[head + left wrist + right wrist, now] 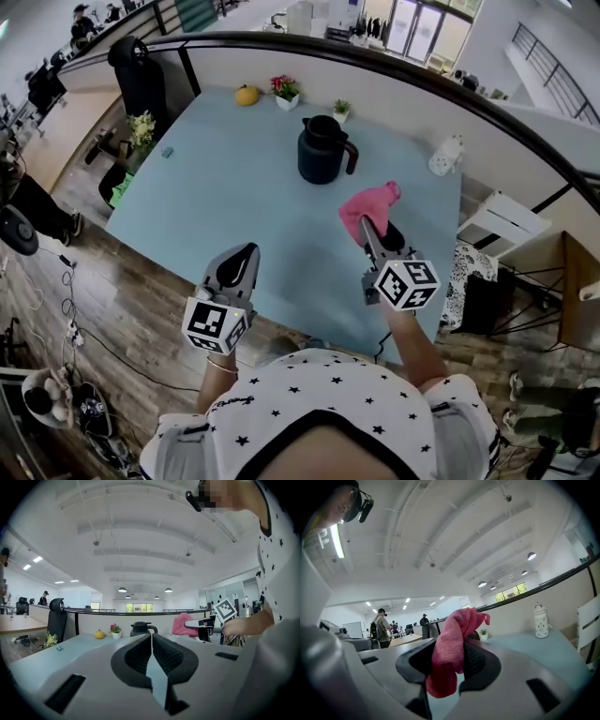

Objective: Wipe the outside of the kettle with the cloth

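**Pink cloth held in the right gripper, kettle standing alone on the table**

The right gripper (368, 232) is closed on the pink cloth (369, 207). In the right gripper view the cloth sits between the two black jaws; one part stands up above them and one part hangs down below. The gripper is held over the right side of the light blue table (206, 197), with the cloth at its front end.

The left gripper (246, 255) holds nothing. The left gripper view shows its jaws pressed together with nothing between them. It is over the near edge of the table, well apart from the right gripper.

The dark kettle (322, 150) stands upright near the middle of the far part of the table, with its handle to the right. It is beyond the cloth and not touching it. Neither gripper touches the kettle.

Along the far edge of the table there are an orange fruit (247, 95), a small pot of flowers (284, 91) and a small green plant (341, 111). A white container (446, 156) stands near the far right corner.
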The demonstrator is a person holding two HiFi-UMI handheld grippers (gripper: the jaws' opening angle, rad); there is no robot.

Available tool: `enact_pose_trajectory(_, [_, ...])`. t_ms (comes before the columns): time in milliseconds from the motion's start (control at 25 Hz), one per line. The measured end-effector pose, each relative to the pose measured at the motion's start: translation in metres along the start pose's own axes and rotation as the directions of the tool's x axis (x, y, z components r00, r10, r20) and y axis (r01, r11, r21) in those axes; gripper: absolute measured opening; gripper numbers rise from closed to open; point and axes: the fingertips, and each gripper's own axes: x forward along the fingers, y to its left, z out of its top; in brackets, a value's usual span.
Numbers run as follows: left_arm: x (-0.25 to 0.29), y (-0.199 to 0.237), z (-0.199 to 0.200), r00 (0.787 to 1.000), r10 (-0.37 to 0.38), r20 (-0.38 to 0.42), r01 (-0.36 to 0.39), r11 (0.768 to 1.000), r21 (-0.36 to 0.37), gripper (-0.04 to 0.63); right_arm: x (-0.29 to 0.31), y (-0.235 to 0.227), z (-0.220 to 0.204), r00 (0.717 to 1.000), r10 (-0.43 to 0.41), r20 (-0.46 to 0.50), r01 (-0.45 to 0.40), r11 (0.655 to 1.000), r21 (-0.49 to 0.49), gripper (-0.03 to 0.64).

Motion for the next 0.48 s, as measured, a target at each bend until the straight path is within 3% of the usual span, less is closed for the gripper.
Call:
enact_pose_trajectory(240, [0.032,0.029,-0.005,0.999,-0.047,-0.024,0.047,0.999,-0.002,0.031,0.044,-0.008,0.007,0.998,-0.052,0.027,0.052,0.999,0.007,0.133])
enact_pose_trajectory(480, [0.070,0.063,0.013,0.986,-0.163,-0.026,0.164,0.986,0.038,0.031,0.092,-0.010,0.018,0.985,-0.155,0.071,0.154,0.988,0.021,0.133])
